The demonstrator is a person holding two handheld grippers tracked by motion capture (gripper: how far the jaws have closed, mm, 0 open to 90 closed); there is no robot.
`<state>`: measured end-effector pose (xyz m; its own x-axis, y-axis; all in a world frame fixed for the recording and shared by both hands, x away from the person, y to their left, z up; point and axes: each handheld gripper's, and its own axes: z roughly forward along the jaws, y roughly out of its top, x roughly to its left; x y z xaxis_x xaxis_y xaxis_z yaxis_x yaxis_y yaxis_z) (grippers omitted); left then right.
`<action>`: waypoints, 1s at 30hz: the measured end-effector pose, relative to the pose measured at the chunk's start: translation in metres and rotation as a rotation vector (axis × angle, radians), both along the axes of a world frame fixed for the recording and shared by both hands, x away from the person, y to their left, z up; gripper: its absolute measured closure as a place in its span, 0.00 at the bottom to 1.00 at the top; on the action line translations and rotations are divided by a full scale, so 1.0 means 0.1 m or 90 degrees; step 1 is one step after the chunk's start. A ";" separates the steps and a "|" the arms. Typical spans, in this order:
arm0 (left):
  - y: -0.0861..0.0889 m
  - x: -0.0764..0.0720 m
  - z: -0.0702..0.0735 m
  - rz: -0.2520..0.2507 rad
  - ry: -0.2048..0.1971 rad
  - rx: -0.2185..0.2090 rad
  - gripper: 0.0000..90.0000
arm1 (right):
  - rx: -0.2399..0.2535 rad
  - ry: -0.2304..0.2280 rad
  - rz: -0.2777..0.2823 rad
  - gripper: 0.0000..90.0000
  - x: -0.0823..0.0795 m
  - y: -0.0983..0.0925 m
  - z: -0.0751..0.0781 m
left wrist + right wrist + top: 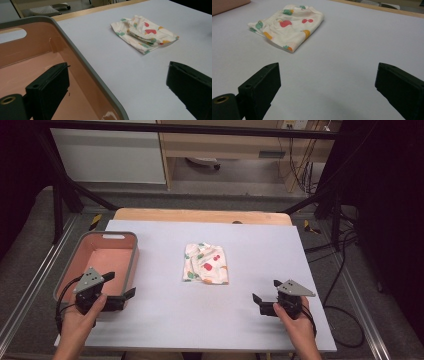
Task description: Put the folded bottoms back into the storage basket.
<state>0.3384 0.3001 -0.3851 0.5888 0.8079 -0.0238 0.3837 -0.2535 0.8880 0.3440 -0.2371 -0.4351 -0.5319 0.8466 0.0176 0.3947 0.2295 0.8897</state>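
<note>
We see folded cloth (206, 264): cream, red, green and orange prints, lying flat mid-table (220, 320), right of pink bin (131, 265). We note left gripper (122, 286) hovering at bin's near right corner, jaws wide apart, nothing between. Right gripper (266, 291) low at near right, jaws wide, empty, well apart from cloth.
</note>
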 end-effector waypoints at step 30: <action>-0.41 -0.20 0.31 -0.003 -0.034 -0.001 0.09 | -0.012 0.046 0.022 0.07 0.02 0.09 -0.04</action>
